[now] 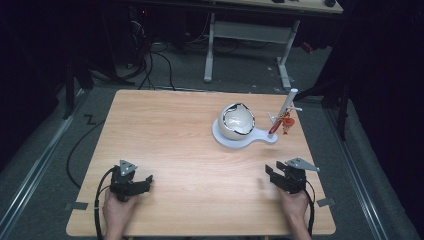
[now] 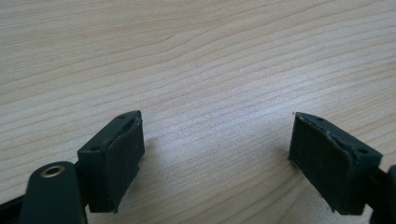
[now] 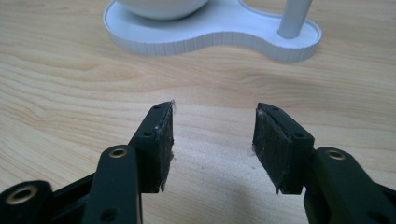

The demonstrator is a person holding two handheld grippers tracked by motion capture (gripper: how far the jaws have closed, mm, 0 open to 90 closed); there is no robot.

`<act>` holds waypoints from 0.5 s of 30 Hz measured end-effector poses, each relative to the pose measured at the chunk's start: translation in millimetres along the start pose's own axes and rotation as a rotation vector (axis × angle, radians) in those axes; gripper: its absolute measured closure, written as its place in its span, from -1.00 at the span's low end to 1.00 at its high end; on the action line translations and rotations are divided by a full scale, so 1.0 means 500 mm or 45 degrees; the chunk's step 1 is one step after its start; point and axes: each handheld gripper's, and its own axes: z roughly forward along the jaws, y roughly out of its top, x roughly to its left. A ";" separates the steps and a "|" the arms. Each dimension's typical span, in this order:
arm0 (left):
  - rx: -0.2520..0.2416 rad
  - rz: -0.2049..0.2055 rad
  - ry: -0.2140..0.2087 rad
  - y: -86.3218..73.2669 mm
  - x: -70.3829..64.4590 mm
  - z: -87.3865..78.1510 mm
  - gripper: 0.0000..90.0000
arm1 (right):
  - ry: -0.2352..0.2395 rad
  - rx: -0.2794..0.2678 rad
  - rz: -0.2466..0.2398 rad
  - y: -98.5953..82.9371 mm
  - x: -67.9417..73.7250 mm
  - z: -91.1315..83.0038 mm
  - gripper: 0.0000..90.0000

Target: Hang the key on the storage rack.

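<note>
A pale wooden table stands on grey flooring in a dim room, the white legs of another desk behind its far edge. Near the far right corner sits a white stand with a flat, rounded base; a white bowl-like shell with a dark rim rests tilted on the wide end, and a slanted white post rises from the narrow end, a small red-and-orange object hanging at it. What that object is cannot be told at this size.

Judging from how things lie, the work has not begun: the stand and what it carries look untouched, and everything is left to do. At the near edge, the left gripper rests by the near left corner in the person's left hand, its jaws spread wide over bare wood with nothing between them, as the left gripper view confirms. The right gripper lies by the near right corner in the right hand, jaws likewise parted and empty.

The stand lies well apart from both, toward the far edge. It is nearer the right gripper, whose own view looks straight at the white base across a stretch of open tabletop, the foot of the post ahead and to its right. The left gripper points across empty grain, farther off.
</note>
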 end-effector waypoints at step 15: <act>0.000 0.000 0.000 0.000 0.000 0.000 -0.59 | -0.078 0.153 -0.073 -0.015 0.015 0.047 -0.02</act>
